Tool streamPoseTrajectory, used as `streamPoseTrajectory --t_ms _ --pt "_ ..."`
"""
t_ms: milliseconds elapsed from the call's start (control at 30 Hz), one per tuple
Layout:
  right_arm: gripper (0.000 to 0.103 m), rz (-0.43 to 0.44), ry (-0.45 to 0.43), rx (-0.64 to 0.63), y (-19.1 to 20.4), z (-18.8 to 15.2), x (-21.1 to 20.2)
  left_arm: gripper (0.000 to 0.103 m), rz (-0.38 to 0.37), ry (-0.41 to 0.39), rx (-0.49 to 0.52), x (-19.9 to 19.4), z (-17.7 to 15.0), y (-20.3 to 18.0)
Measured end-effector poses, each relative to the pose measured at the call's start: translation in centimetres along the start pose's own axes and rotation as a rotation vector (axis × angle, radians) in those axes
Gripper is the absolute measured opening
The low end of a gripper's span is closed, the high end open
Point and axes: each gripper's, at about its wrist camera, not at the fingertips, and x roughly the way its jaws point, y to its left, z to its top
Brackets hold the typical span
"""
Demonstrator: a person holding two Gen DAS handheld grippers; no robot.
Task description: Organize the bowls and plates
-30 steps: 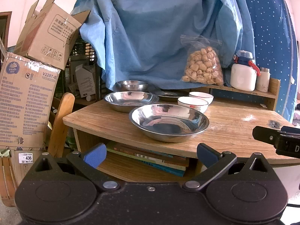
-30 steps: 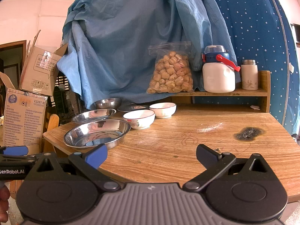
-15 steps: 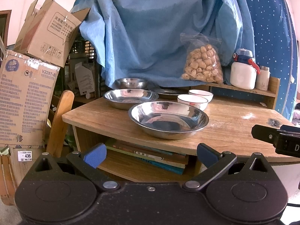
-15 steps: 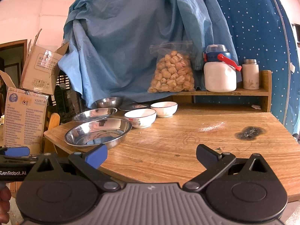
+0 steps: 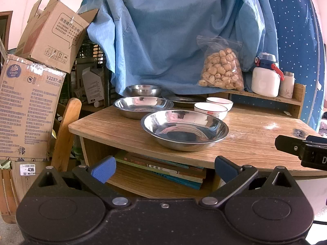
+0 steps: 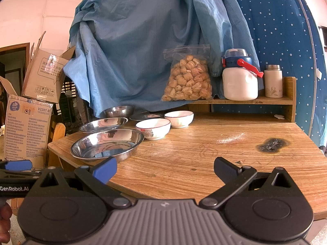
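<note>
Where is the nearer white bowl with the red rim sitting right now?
The nearer white bowl stands on the wooden table, just right of and behind the front steel basin, with the second white bowl close behind it.

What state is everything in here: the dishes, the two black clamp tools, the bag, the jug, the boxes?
Nearest steel bowl: upright, empty.
Second steel bowl: upright, empty.
Small steel bowl: upright at the back.
Two white bowls: upright, side by side, unstacked.
Dark plate: lying flat.
Left gripper: jaws open, holding nothing.
Right gripper: jaws open, holding nothing.
Snack bag: sealed, full.
White jug: lid closed.
Top cardboard box: flaps open.
</note>
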Motion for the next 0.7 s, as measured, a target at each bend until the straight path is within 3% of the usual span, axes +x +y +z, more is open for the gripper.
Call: streamPoseTrajectory --t_ms 533,700 --pt "0.103 -0.014 -0.002 0.002 0.2 -0.2 0.3 0.102 -0.014 0.008 0.0 0.4 -0.1 0.5" --pt "0.103 -0.036 -0.017 0.027 -0.3 0.6 0.8 0.102 0.006 -0.039 0.019 0.6 0.9 1.5"
